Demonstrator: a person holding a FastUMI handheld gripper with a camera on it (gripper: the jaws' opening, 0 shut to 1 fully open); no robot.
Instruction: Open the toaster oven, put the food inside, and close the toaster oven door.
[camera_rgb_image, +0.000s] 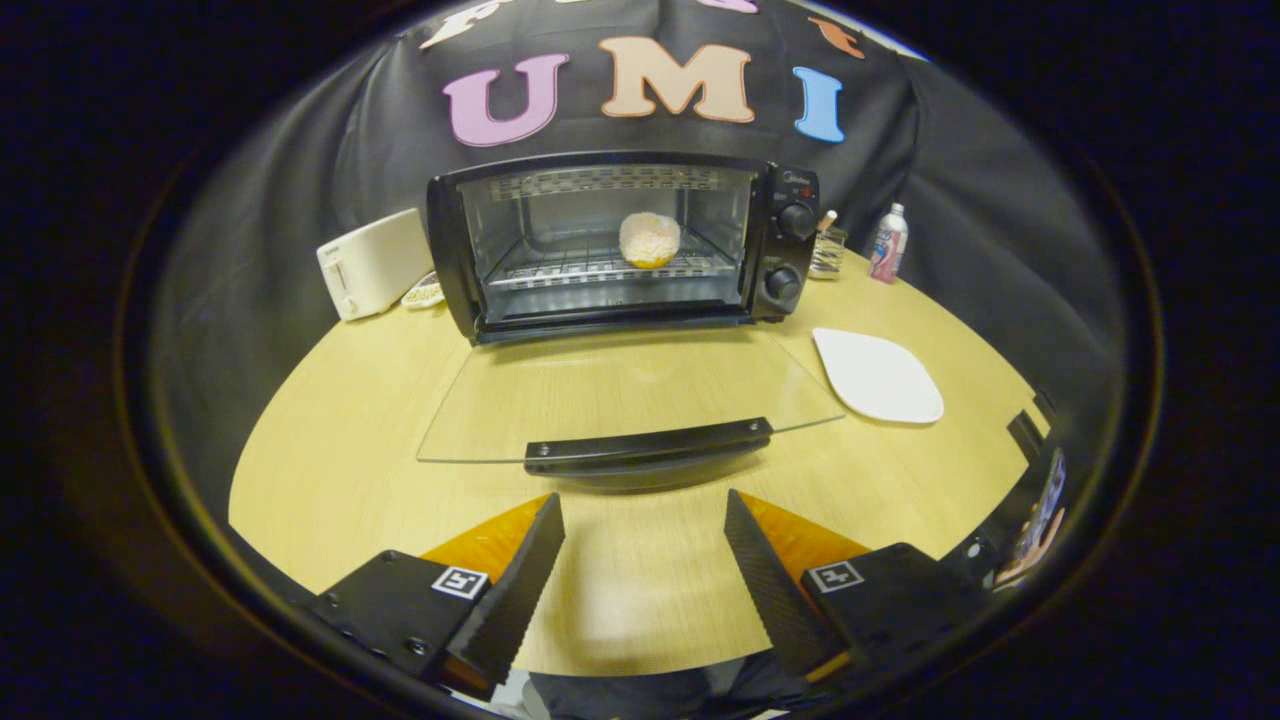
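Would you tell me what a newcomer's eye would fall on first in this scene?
The black toaster oven with its glass door folded flat onto the table, a round bun on its rack. The open gripper waits just short of the door handle; an empty white plate lies right of the door.

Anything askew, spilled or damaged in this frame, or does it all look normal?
Nothing stands out. The toaster oven door lies folded down flat, the food sits upright on the rack, and the white plate beside it is bare. The gripper is open, just short of the door handle.
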